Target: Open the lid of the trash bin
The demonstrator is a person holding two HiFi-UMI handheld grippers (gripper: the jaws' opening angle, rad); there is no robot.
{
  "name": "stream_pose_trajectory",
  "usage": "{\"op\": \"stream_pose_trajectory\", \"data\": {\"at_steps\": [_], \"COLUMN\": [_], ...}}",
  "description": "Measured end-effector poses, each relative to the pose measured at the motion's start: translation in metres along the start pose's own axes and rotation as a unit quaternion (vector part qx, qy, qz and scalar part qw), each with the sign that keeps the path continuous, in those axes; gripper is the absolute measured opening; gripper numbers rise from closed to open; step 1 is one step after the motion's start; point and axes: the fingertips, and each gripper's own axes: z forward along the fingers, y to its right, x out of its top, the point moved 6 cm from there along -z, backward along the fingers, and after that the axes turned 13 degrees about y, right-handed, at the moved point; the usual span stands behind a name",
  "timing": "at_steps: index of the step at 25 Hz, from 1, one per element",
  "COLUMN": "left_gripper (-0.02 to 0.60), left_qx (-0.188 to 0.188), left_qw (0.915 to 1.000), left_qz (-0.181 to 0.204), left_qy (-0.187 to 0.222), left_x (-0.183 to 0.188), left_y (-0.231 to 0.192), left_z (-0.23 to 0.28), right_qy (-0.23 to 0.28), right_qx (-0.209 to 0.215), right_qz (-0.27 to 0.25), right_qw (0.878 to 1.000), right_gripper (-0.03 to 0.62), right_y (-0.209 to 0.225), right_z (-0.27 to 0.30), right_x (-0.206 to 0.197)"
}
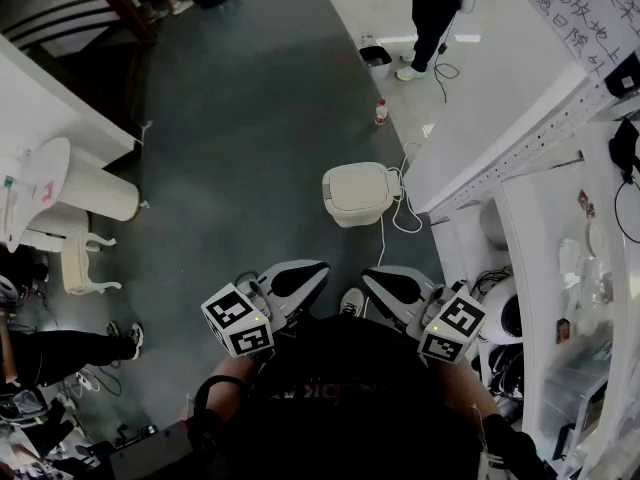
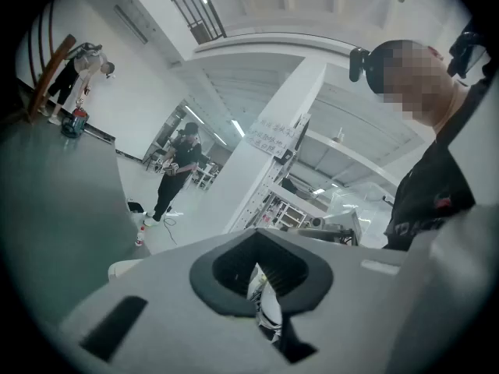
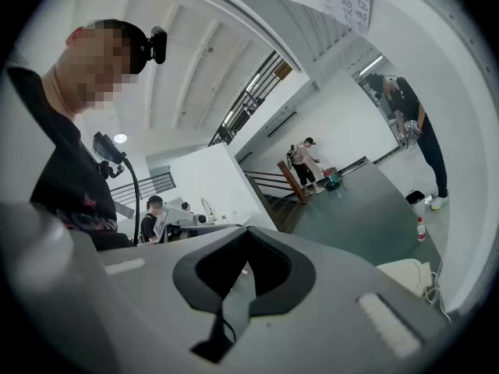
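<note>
floor [image 1: 240, 148]: dark green | small bottle [image 1: 381, 112]: upright at the floor's edge | person [image 1: 435, 18]: standing beyond it | white cable [image 1: 403, 208]: looped by the wall | white chair [image 1: 80, 263]: left, beside round table [image 1: 60, 183] | handwritten sheet [image 1: 580, 8]: top right

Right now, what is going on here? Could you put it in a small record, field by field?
bin: white, on the dark floor, ahead of both grippers and apart from them
lid: down, closed
left gripper: shut, empty, held close to the person's body
right gripper: shut, empty, held close to the person's body
bottle: upright on the floor, beyond the bin
cable: white, lying in loops at the bin's right
stage: lid not yet touched
</note>
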Motion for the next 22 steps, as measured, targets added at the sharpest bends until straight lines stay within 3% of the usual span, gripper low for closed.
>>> {"op": "stream_pose_trajectory", "data": {"at_steps": [22], "left_gripper": [0.003], "left_qx": [-0.01], "left_qw": [0.9999], "left_qz": [0.003], "left_qy": [-0.009], "left_x": [-0.002], "left_y": [-0.003], "left_z": [0.011], "right_qy": [0.015], "right_qx": [-0.003], "right_qz": [0.011], "right_qw": [1.0], "right_gripper": [0.008], "right_y": [0.013], "right_z": [-0.002], "right_x": [0.006]}}
